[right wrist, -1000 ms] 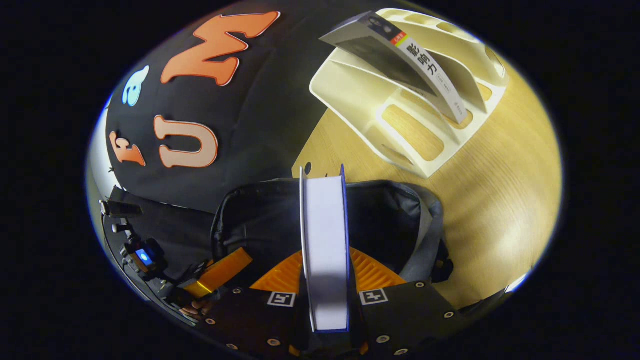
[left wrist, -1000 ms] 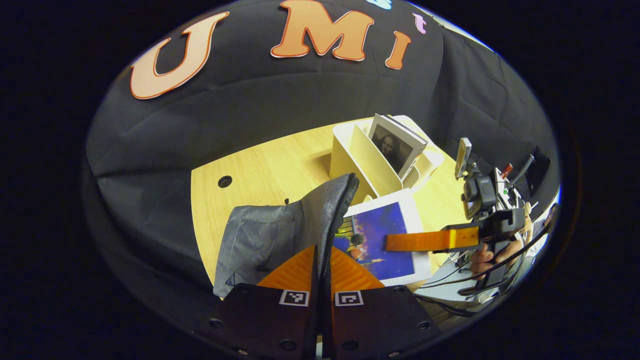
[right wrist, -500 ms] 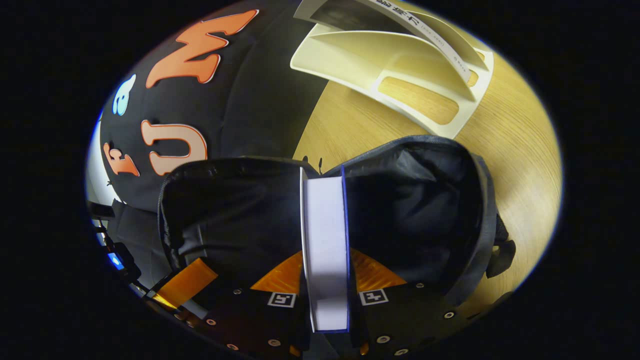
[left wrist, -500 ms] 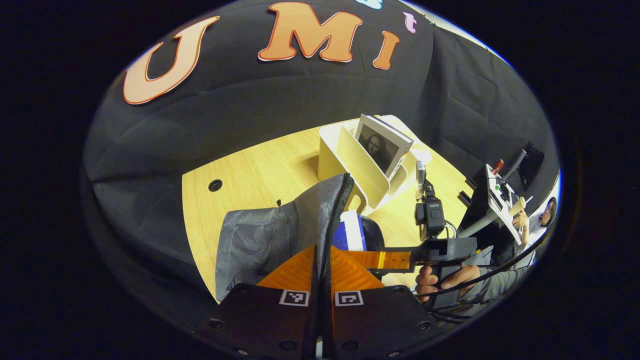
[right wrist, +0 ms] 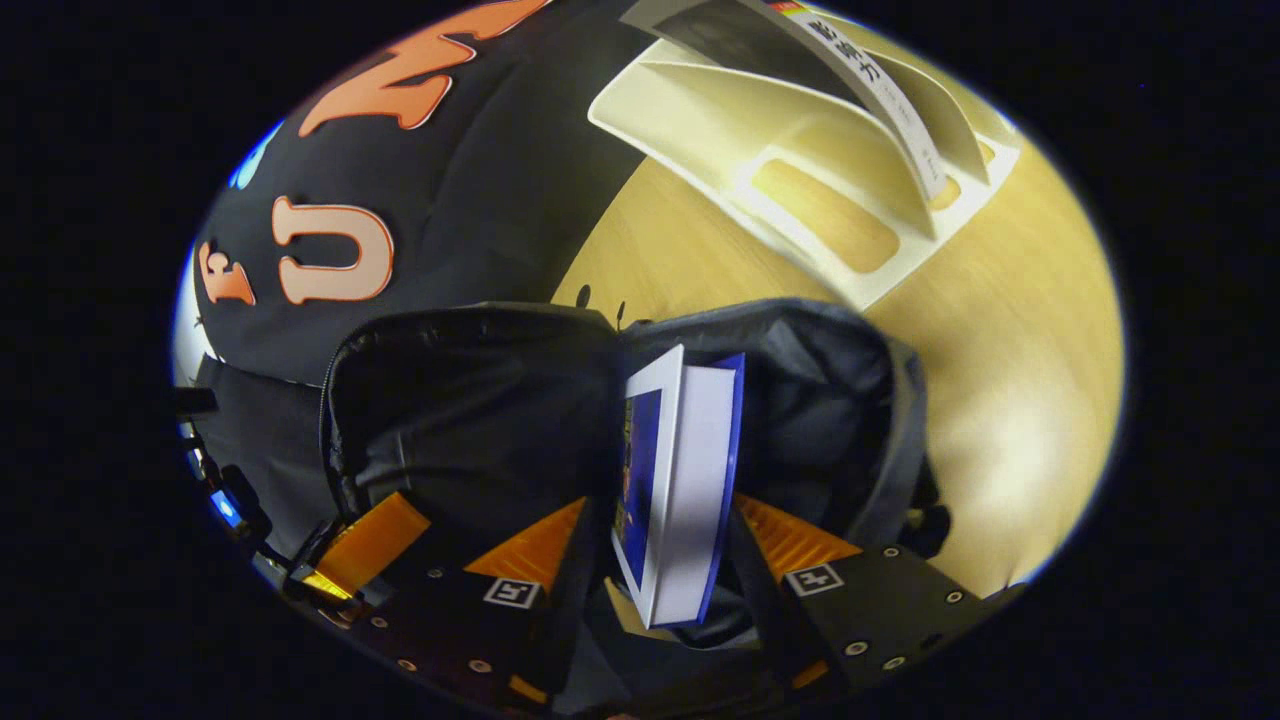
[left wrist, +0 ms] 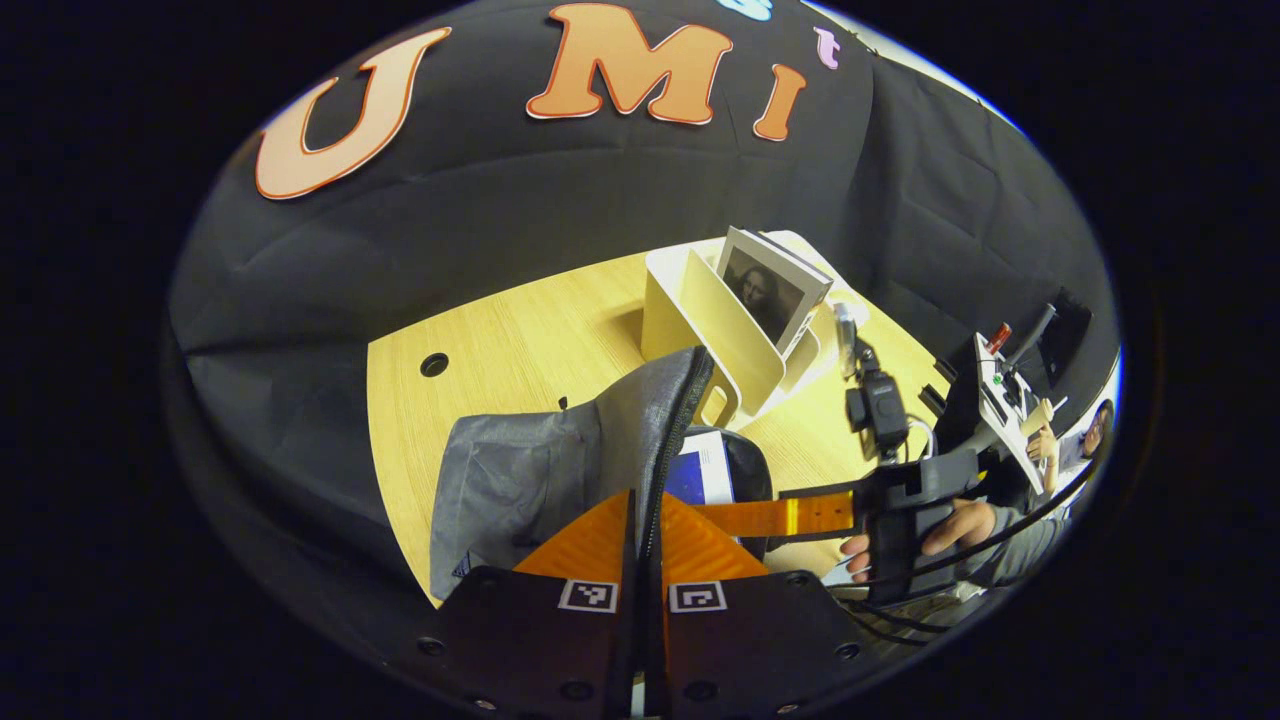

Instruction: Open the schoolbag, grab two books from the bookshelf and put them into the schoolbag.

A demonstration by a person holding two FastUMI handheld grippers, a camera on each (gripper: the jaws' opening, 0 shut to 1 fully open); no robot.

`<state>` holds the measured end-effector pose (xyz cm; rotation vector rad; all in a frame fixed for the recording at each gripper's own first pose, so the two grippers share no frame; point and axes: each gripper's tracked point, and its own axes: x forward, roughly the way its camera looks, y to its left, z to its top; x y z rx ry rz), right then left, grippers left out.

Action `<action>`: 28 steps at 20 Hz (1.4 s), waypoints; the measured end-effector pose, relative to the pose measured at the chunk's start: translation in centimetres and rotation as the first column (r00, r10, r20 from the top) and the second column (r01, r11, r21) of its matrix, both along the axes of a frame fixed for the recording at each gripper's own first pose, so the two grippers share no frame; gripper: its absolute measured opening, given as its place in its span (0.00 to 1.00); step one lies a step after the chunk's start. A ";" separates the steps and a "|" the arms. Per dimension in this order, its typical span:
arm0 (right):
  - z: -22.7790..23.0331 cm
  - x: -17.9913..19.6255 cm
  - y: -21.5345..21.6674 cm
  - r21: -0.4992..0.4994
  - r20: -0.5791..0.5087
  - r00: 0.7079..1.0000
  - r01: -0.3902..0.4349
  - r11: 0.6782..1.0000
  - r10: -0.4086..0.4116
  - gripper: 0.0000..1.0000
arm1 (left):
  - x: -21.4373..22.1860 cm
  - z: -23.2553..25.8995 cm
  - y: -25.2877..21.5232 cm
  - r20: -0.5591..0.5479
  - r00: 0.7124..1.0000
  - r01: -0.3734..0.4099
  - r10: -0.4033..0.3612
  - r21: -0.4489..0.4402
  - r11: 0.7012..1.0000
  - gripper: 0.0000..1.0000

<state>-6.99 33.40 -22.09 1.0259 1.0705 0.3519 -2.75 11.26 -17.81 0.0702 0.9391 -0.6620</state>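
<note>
Left gripper [left wrist: 642, 520] clenched on schoolbag [left wrist: 560, 460] rim. Right gripper [right wrist: 670, 560] spread wide, released; blue book [right wrist: 680, 480] stands inside bag, possibly touching one finger. Bookshelf [right wrist: 800, 170] at 1 o'clock.

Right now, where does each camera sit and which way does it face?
Left gripper view: rides the left tongs, looking across the table toward the bookshelf; its own fingers pinch the schoolbag by its zipper edge; a hand holds the right tongs at the right.
Right gripper view: rides the right tongs, looking down into the open schoolbag; its own fingers stand apart around the blue book.
Shared: schoolbag, blue book, bookshelf, table.
</note>
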 end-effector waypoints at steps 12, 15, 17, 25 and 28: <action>5.4 3.5 -14.2 -0.310 0.076 0.995 -0.035 0.950 0.062 0.88 | -0.5 -2.5 -1.9 -0.035 0.999 -0.022 0.023 0.036 0.999 0.05; 7.1 5.2 -17.3 -0.388 0.082 0.990 -0.073 0.919 0.113 0.89 | -0.8 -3.0 -2.1 -0.049 0.998 -0.049 0.051 0.041 0.998 0.05; 8.3 6.9 -19.5 -0.446 0.091 0.985 -0.094 0.890 0.149 0.90 | -0.8 -3.2 -2.2 -0.053 0.996 -0.068 0.071 0.047 0.997 0.05; 9.8 13.5 -24.4 -0.598 0.034 0.949 -0.230 0.768 0.312 0.90 | -1.6 -4.1 -3.4 -0.088 0.981 -0.166 0.172 0.075 0.983 0.05; 8.9 16.0 -24.9 -0.623 -0.012 0.937 -0.281 0.730 0.350 0.90 | -1.7 -4.0 -3.6 -0.095 0.972 -0.208 0.216 0.091 0.974 0.05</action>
